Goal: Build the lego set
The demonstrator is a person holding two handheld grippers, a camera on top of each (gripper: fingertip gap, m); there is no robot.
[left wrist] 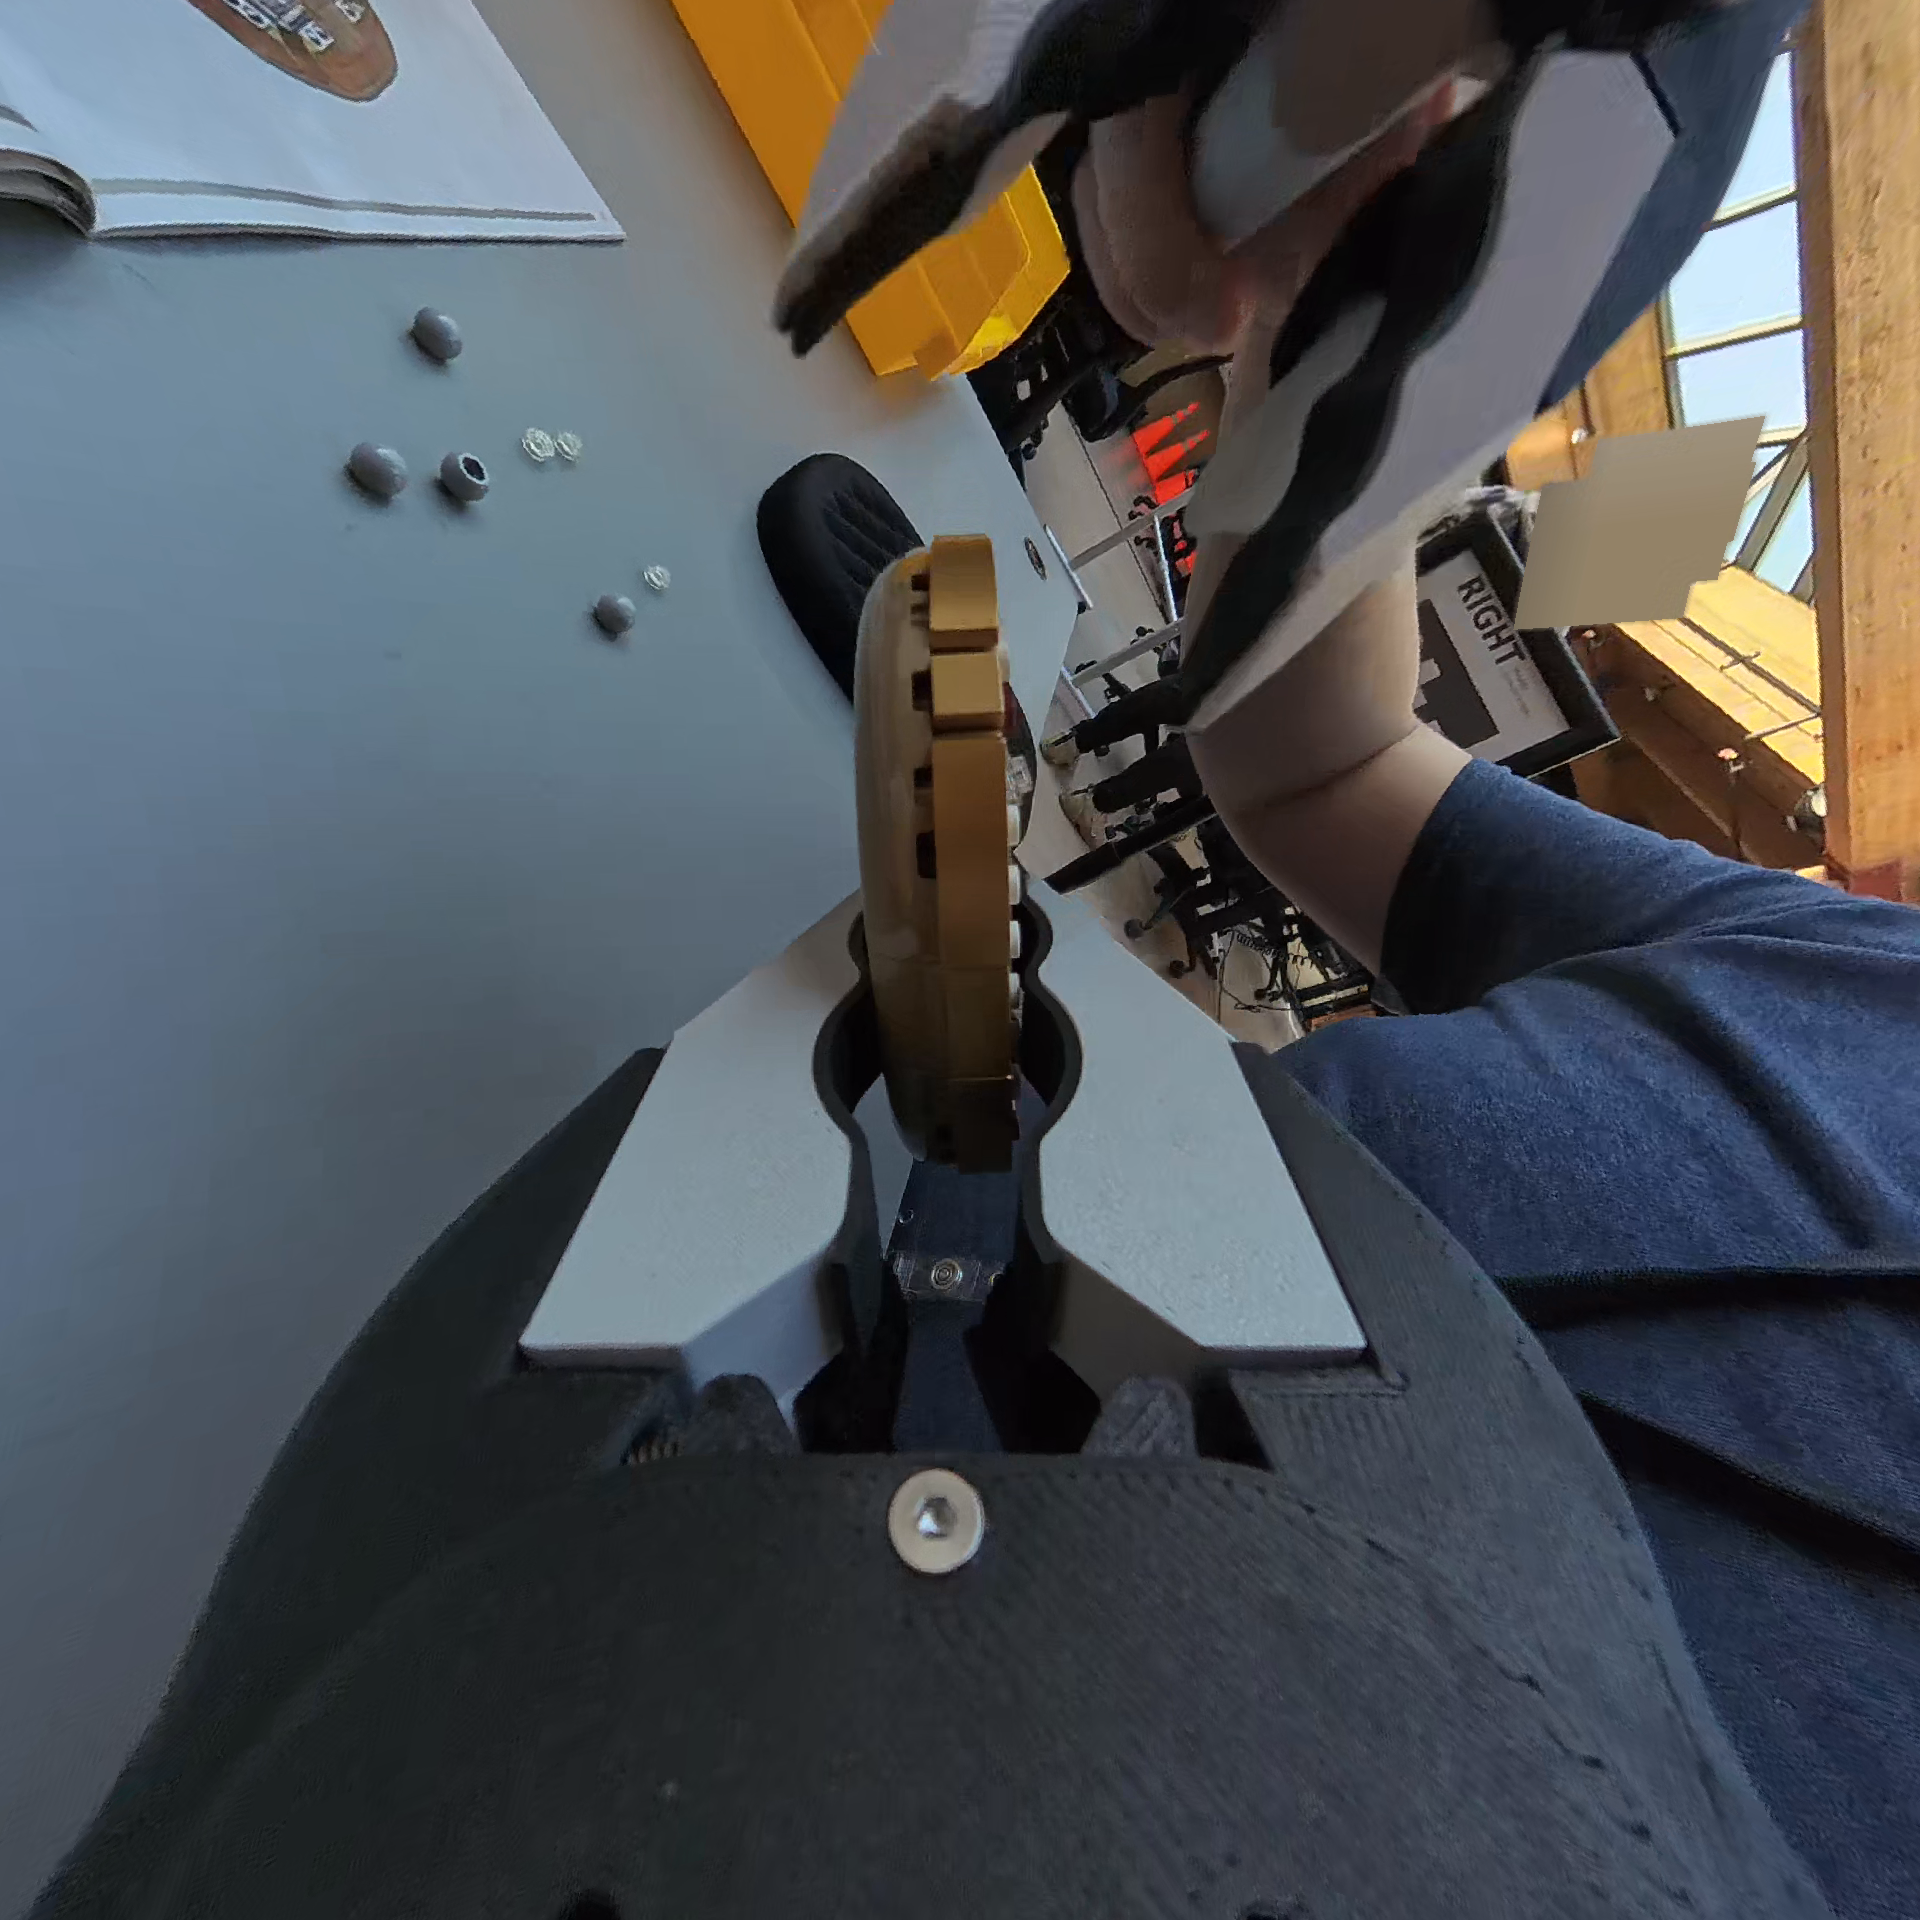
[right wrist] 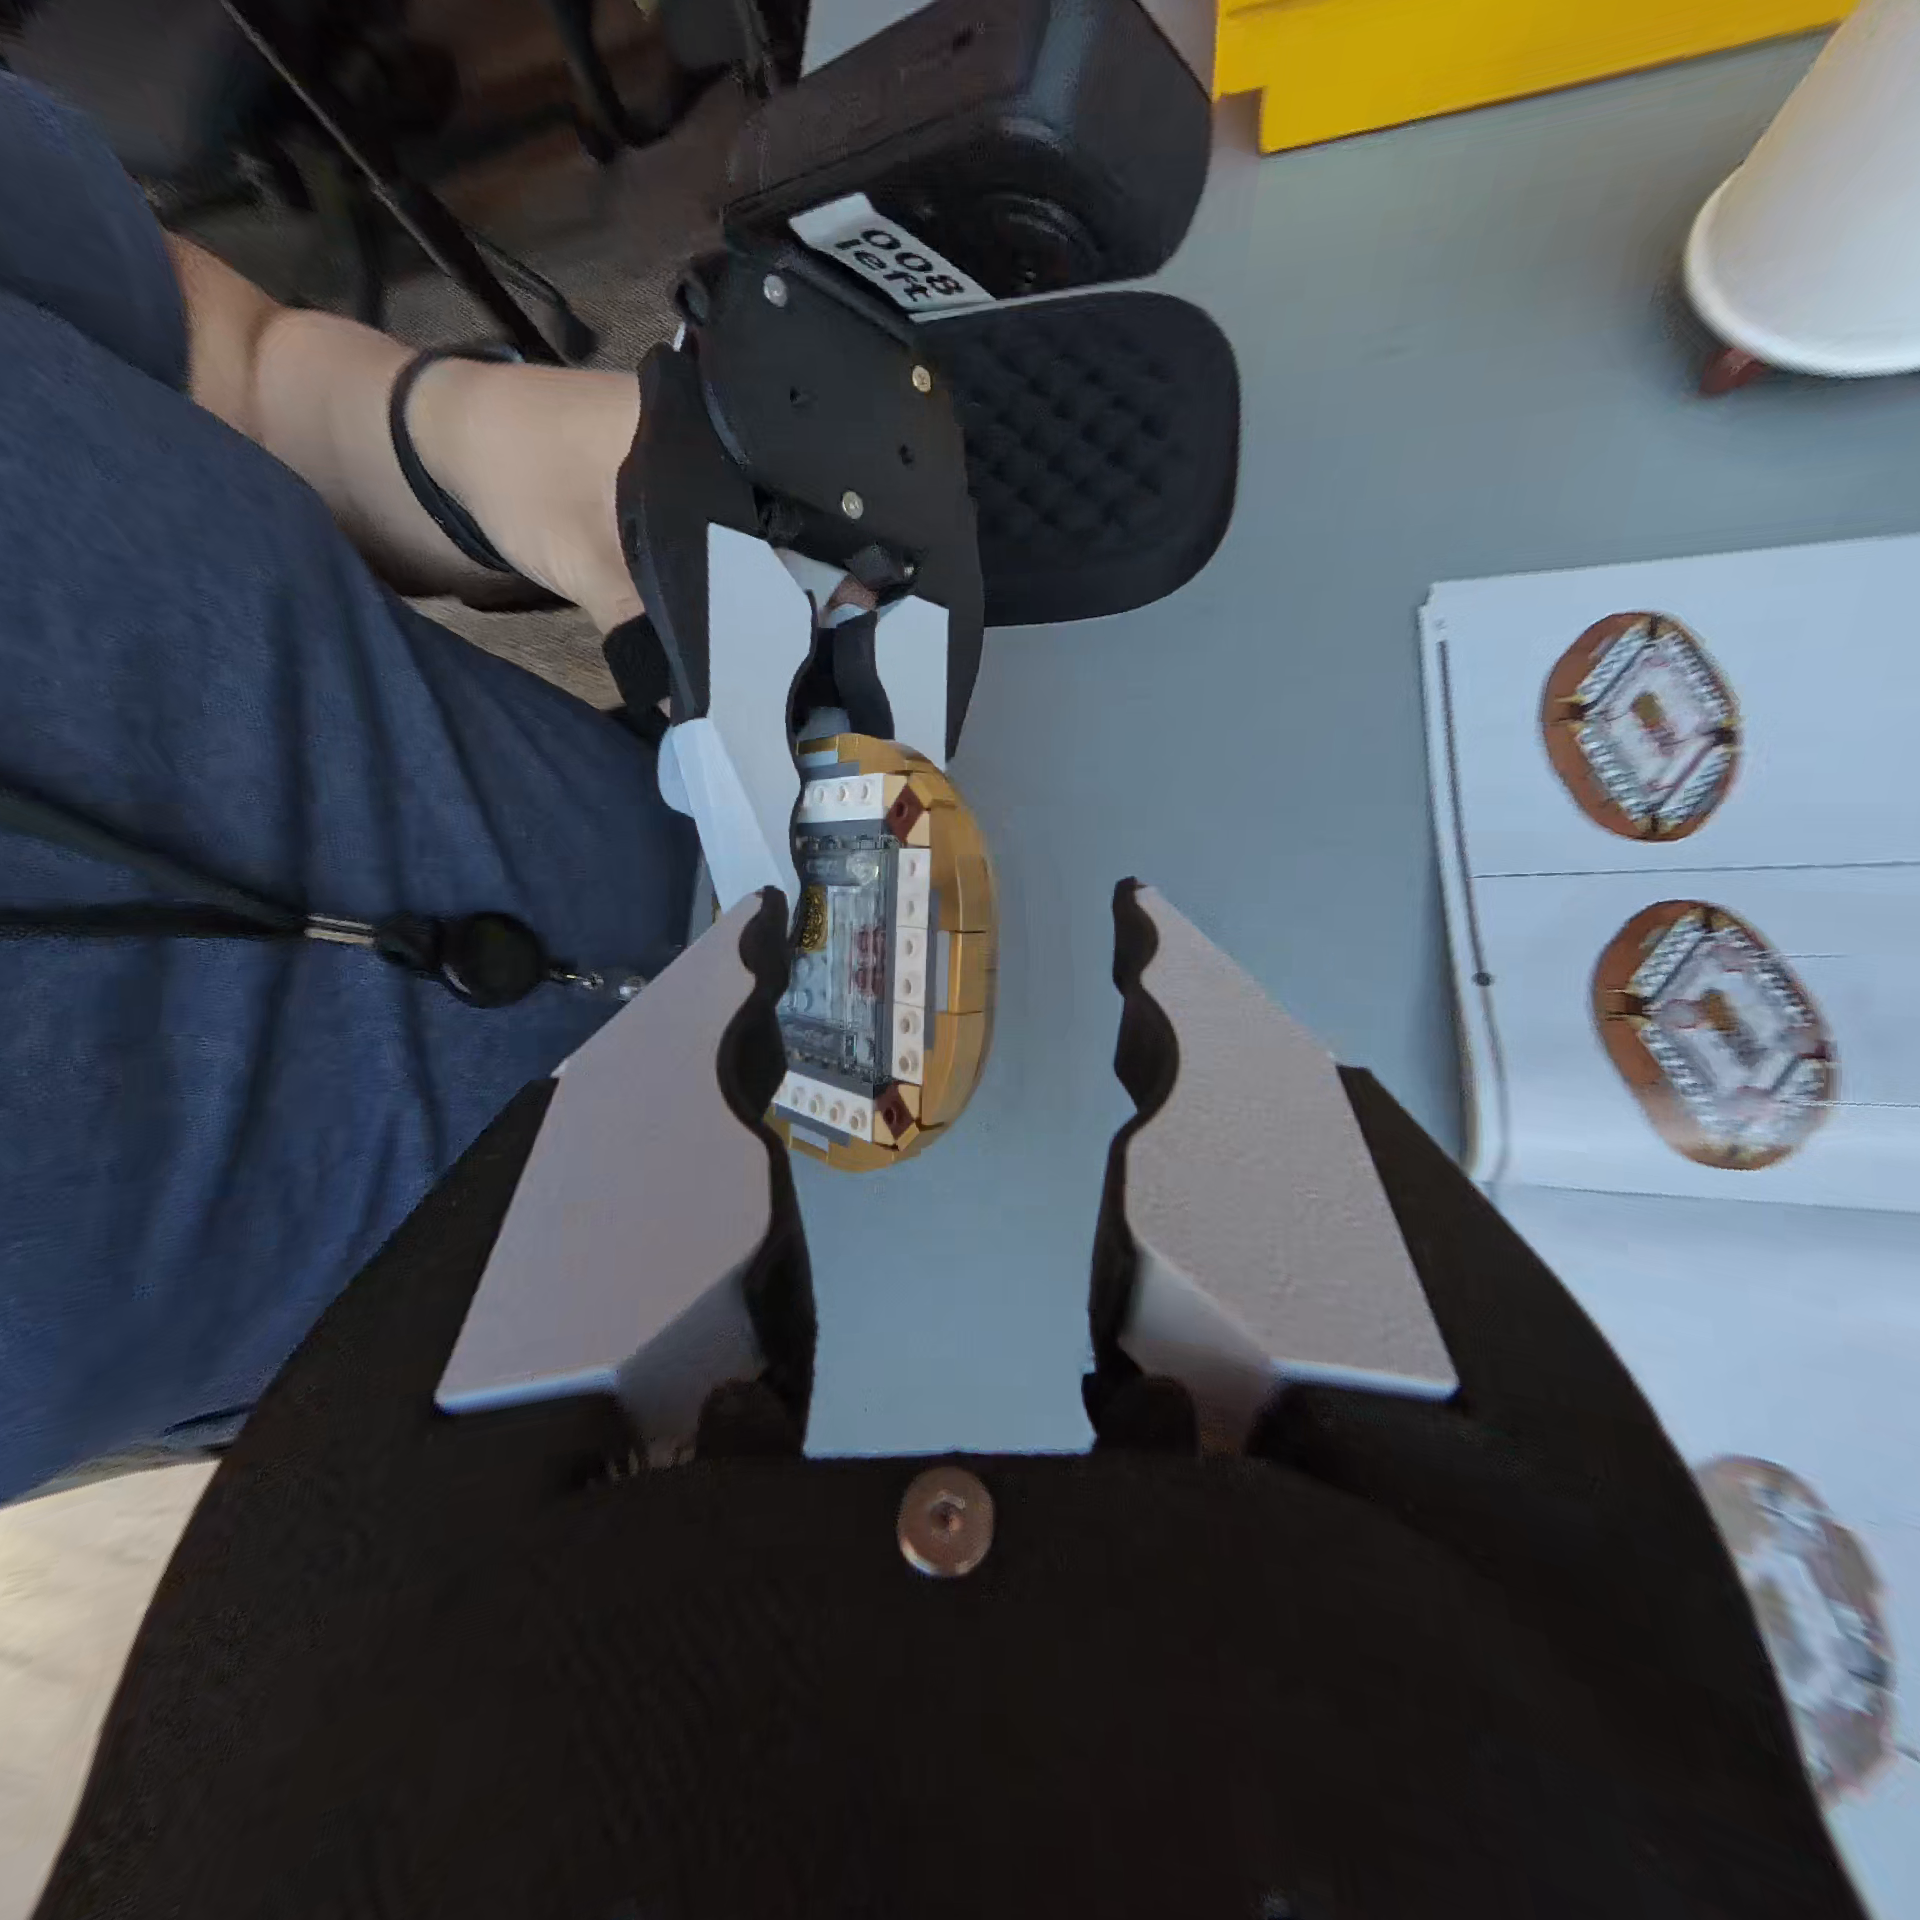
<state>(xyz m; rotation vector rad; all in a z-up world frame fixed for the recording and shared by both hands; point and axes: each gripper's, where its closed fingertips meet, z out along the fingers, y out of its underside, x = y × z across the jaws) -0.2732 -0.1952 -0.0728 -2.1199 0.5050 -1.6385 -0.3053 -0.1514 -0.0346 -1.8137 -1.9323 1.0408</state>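
My left gripper point(left wrist: 945, 935) is shut on an oval lego model point(left wrist: 951, 862) with a gold rim and holds it edge-on above the grey table point(left wrist: 312, 831). In the right wrist view the model point(right wrist: 894, 956) shows its top: white bricks around a clear centre, with dark red corner tiles. The left gripper point(right wrist: 842, 727) holds it at its far end. My right gripper point(right wrist: 948, 904) is open and empty, and its left finger overlaps the model's left edge. It also shows open at the top of the left wrist view point(left wrist: 992, 514).
Small grey round pieces point(left wrist: 436, 332) and tiny clear pieces point(left wrist: 551, 447) lie loose on the table. There is an open instruction booklet point(right wrist: 1662, 883), a yellow bin point(left wrist: 935, 260), a white paper cup point(right wrist: 1818, 229) and a black chair armrest point(right wrist: 1091, 468) at the table edge. There is about 7 centimeters between the tips of the two grippers.
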